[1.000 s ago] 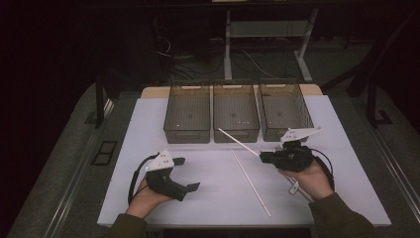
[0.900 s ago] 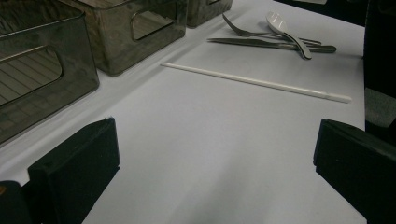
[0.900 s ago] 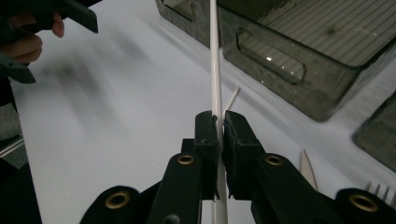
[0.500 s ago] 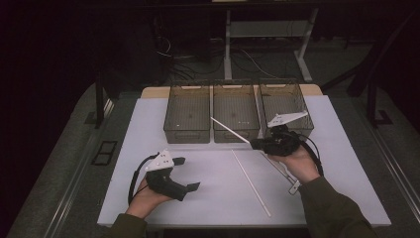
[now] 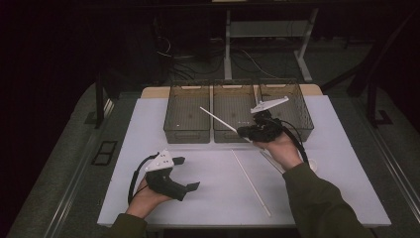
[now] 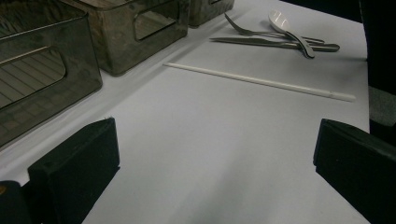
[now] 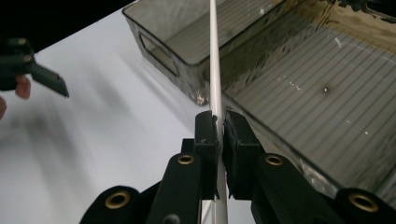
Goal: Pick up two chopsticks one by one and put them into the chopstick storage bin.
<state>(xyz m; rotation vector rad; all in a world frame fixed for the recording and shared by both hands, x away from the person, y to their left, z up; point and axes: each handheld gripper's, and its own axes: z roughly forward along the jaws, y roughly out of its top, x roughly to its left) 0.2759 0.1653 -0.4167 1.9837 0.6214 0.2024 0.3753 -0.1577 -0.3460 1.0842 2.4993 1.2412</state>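
Table (image 5: 148,129) with a white top, seen from above, going left to right. At the near left a hand rests on the surface holding the left tool (image 5: 189,173), black with a grey plate on top; its jaws stand wide apart with nothing between them, as the left gripper view also shows (image 6: 215,154). Behind it, along the far edge, three smoky clear plastic bins (image 5: 189,116) stand side by side. A long thin white plastic stick (image 5: 251,183) lies flat on the table near the middle, slanting toward the front edge. To the right, the right tool (image 5: 243,132) hovers at the front of the middle bin, clenched on a second thin white stick (image 5: 218,119) that slants up and left over the bins. The right gripper view shows the pads (image 7: 207,135) pressing that stick (image 7: 214,56) from both sides. Farther right lie a metal fork (image 6: 247,31), a knife and a white spoon (image 6: 287,25).
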